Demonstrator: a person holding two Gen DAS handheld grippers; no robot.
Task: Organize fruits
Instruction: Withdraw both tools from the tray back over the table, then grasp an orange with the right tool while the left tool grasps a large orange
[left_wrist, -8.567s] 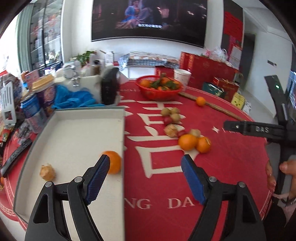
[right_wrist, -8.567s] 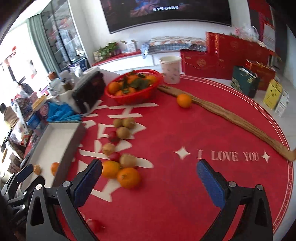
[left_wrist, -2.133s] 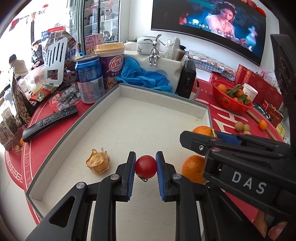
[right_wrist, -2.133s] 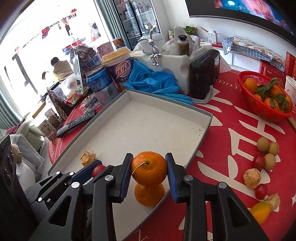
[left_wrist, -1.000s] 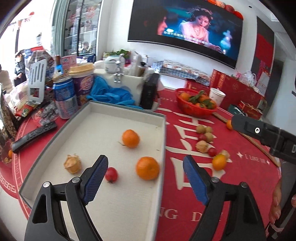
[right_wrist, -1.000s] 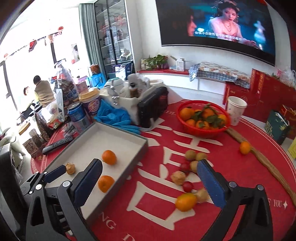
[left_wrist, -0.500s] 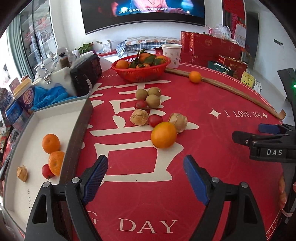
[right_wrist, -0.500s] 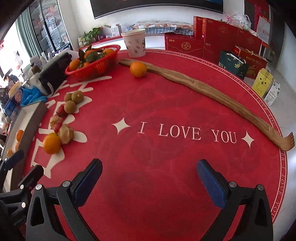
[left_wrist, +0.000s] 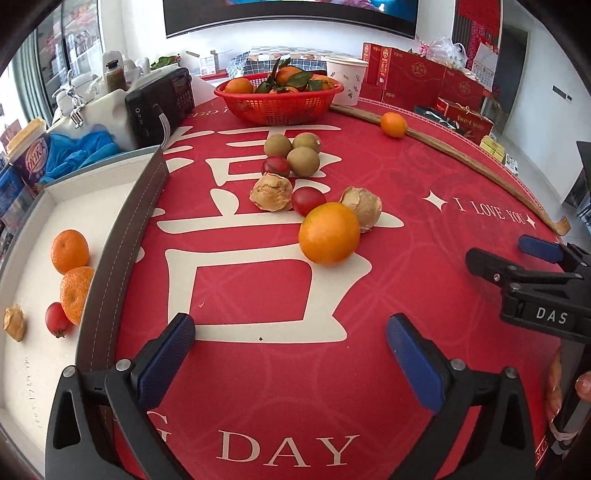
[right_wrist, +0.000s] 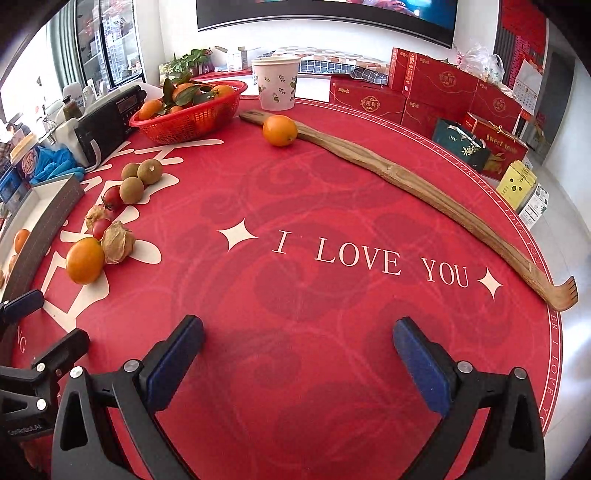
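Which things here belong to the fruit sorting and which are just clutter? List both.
Job: white tray, loose orange, red cherry tomatoes, brown kiwis, papery husk fruits.
Clutter: long wooden back scratcher, paper cup, black radio.

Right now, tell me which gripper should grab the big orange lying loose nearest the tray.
Left. The left gripper is open and faces the orange almost straight ahead; from the right gripper, also open, it sits far to the side.

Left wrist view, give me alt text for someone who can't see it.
An open left claw hovers over a red tablecloth, facing an orange at the front of a cluster of loose fruit. A white tray at left holds two oranges, a cherry tomato and a husked fruit.
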